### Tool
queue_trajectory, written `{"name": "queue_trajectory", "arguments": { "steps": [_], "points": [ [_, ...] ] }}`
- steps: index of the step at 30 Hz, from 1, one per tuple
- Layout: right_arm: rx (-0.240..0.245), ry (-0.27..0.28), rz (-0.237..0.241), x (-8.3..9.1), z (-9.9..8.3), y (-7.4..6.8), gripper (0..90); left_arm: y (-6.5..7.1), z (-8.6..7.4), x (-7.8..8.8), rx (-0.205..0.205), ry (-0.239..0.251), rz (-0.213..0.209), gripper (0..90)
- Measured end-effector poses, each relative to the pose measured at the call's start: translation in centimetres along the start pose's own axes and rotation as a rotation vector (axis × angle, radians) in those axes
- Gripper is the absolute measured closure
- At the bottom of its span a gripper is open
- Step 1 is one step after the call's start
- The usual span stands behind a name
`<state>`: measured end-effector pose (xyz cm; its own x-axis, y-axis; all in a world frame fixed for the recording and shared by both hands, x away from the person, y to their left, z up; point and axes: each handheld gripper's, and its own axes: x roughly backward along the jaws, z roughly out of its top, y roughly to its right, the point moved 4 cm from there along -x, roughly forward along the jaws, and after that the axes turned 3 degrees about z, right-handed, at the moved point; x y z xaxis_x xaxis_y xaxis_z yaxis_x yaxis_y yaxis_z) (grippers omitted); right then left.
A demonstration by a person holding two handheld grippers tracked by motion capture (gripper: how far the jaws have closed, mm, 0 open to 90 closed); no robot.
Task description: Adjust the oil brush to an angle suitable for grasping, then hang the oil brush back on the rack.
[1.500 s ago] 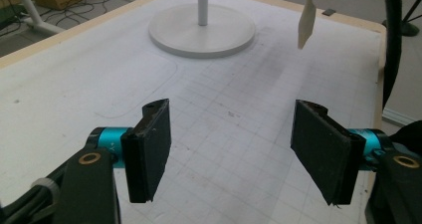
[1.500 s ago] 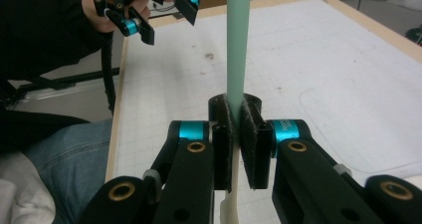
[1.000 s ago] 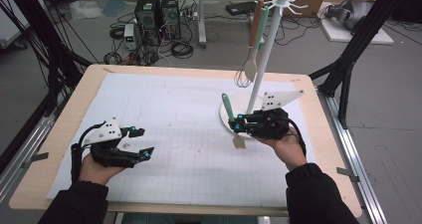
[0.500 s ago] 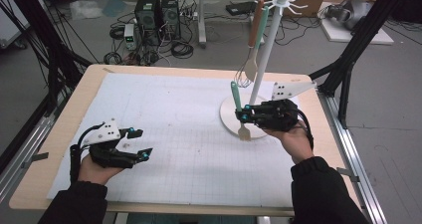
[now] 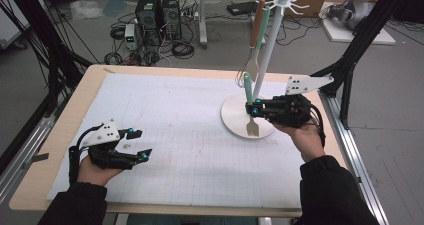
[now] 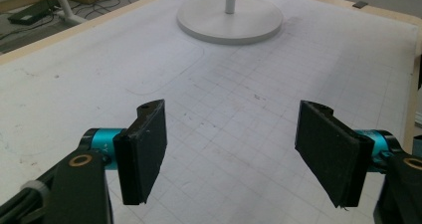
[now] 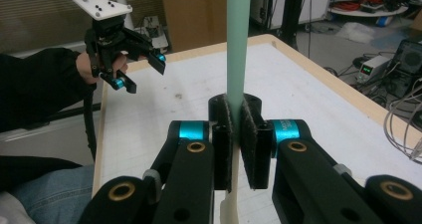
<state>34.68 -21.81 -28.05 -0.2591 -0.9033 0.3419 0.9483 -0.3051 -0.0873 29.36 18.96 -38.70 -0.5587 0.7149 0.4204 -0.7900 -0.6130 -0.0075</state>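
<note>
Your right tongs (image 5: 256, 110) are clamped on the green handle of a spatula (image 5: 250, 107), blade down, just above the round base of the hanging stand (image 5: 235, 117). The upright hold likely suits lifting the handle toward the hooks atop the stand's pole, where another utensil (image 5: 255, 40) hangs. Your left tongs (image 5: 137, 144) gape wide, empty, low over the desk (image 5: 190, 150), well away from the stand, probably idle.
</note>
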Motion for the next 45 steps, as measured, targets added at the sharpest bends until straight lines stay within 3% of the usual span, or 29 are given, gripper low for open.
{"name": "queue_trajectory", "arguments": {
  "steps": [19,29,45],
  "points": [
    [-0.012,0.030,-0.007,1.4,0.6,0.4,84.3,-0.2,-0.2,-0.1,0.010,-0.006,0.003,27.9],
    [-0.014,0.026,-0.012,1.4,0.7,0.9,84.3,-0.4,-0.2,0.0,0.014,-0.005,0.015,27.8],
    [-0.010,0.045,-0.030,2.4,2.4,1.1,84.3,-0.8,-0.1,-0.2,0.016,-0.010,0.019,27.7]
  ]
}}
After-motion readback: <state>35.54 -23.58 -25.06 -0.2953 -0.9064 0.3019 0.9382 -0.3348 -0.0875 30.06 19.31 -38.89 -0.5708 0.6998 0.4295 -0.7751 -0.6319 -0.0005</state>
